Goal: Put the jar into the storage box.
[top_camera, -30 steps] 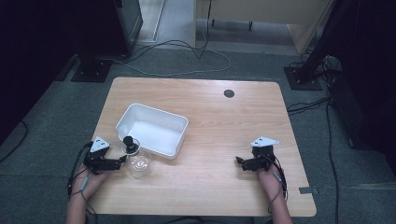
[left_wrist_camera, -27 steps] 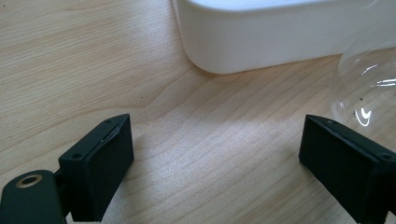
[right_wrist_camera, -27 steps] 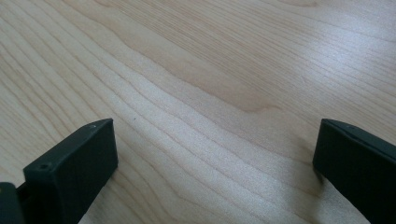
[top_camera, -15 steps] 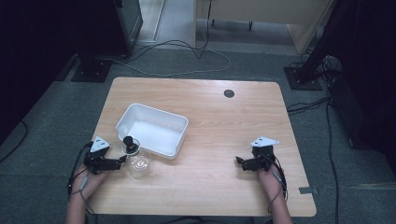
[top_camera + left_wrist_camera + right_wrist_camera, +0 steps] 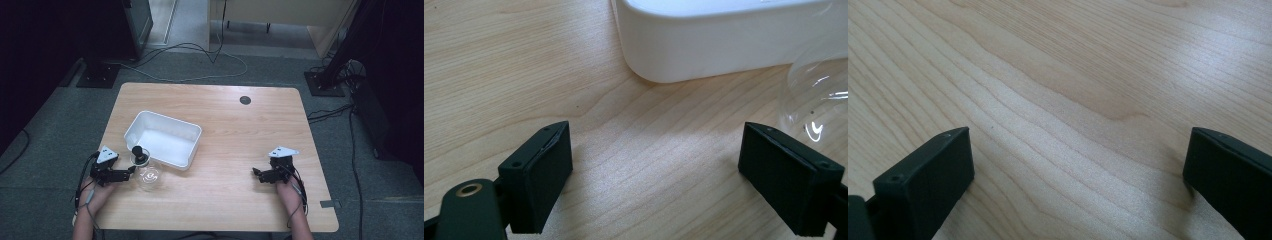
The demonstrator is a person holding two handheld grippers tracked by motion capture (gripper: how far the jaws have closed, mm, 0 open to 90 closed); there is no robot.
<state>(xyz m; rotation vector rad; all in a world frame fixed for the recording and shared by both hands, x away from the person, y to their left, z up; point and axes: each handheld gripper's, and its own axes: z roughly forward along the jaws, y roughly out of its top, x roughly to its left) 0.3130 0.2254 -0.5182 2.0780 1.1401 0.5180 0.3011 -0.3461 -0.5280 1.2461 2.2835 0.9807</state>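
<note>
A clear glass vessel [image 5: 149, 176] stands on the wooden table just in front of a white plastic bin [image 5: 196, 131]. A small black knob-like piece [image 5: 140, 153] sits at the vessel's far side, against the bin. My left gripper [image 5: 131, 171] lies on the table pointing at the vessel from the left. In the left gripper view its jaws [image 5: 656, 150] stand wide and have just been closing a little, with bare wood between them; the glass [image 5: 819, 95] curves just past the right-hand jaw and the bin wall [image 5: 724, 45] lies ahead. My right gripper [image 5: 255, 172] rests open at the right, over bare wood [image 5: 1078, 160].
A round black grommet [image 5: 245, 100] is set in the table near its far edge. Cables [image 5: 200, 65] trail over the grey floor behind the table, and dark stands flank it. Bare tabletop [image 5: 225, 150] lies between the two grippers.
</note>
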